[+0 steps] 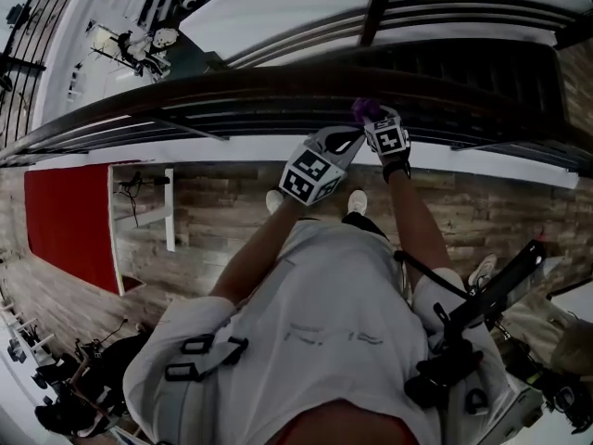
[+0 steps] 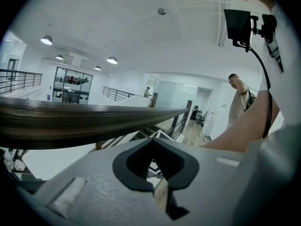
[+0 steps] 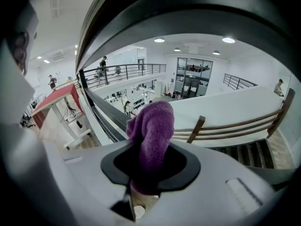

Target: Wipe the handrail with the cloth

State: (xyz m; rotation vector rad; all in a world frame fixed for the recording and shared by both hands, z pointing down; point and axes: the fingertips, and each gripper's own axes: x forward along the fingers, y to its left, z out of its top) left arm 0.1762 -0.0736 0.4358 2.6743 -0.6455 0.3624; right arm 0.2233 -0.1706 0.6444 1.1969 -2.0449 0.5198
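Jaws of right gripper (image 1: 372, 120) clamped on purple cloth (image 3: 151, 134). Cloth is bunched and sticks up out of the jaw opening, upper end free. Head view: cloth (image 1: 363, 109) sits right at near edge of the dark wood handrail (image 1: 232, 89), w/ gripper pointing at the rail from the person's side. Right gripper view: handrail (image 3: 197, 11) arcs close above the cloth. Contact btw cloth and rail: can't tell.

Left gripper (image 1: 341, 145) is just beside the right one, on its left, also aimed at the rail. Left gripper view: jaws together, nothing btw them. Handrail (image 2: 70, 119) runs across above and ahead of that gripper, apart from it.

Both forearms reach fwd from the person's white shirt (image 1: 315, 323). Beyond the rail, stairs (image 1: 491, 68) w/ dark treads drop to a lower level. Under the person is wood-plank floor (image 1: 232, 207). Red-topped bench (image 1: 67, 221) w/ white legs is at head view's left, well apart from both grippers.

Left gripper view, right side: second person (image 2: 239, 98) stands far back on the wood floor. Small dark screen (image 2: 237, 25) on a bent arm is up top.
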